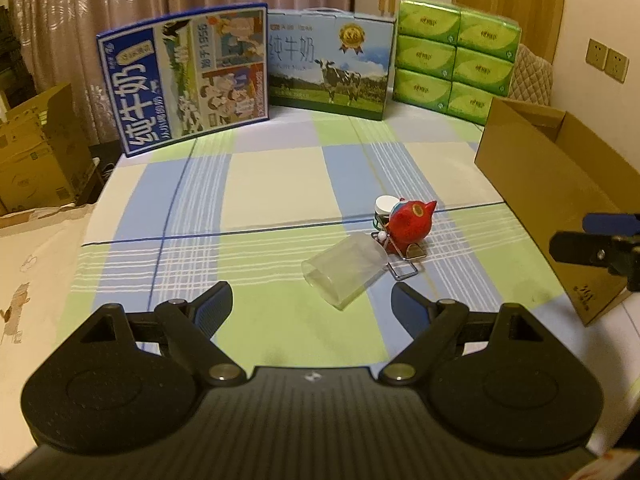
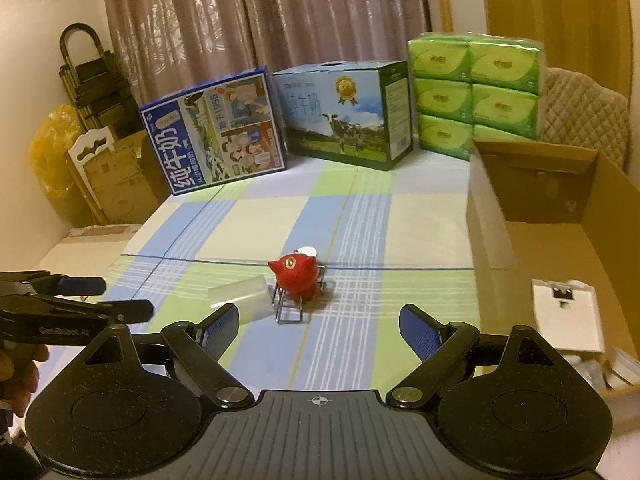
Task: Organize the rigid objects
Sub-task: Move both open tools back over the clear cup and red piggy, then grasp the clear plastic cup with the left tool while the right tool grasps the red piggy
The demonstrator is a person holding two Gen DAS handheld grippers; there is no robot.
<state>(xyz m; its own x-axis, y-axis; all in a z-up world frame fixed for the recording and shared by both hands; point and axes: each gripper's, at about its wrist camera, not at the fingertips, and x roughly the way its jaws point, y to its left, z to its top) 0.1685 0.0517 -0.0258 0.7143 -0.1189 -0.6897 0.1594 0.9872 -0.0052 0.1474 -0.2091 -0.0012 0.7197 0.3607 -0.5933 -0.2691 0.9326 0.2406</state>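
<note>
— What's on the bed [image 1: 280, 184]?

— Checked sheet; a carton [image 2: 552, 240] at its right edge, open on top; mid-bed a clear cup [image 1: 344, 272] on its side, touching a wire rack [image 1: 400, 256]; a red figure [image 1: 412, 220] sits on the rack, a white-capped jar [image 1: 385, 204] just behind.

— And the hand-held grippers?

— Left one [image 1: 312, 300] hangs over the near sheet, fingers wide apart, nothing between; right one [image 2: 320, 316] likewise, agape and empty, near the rack.
</note>
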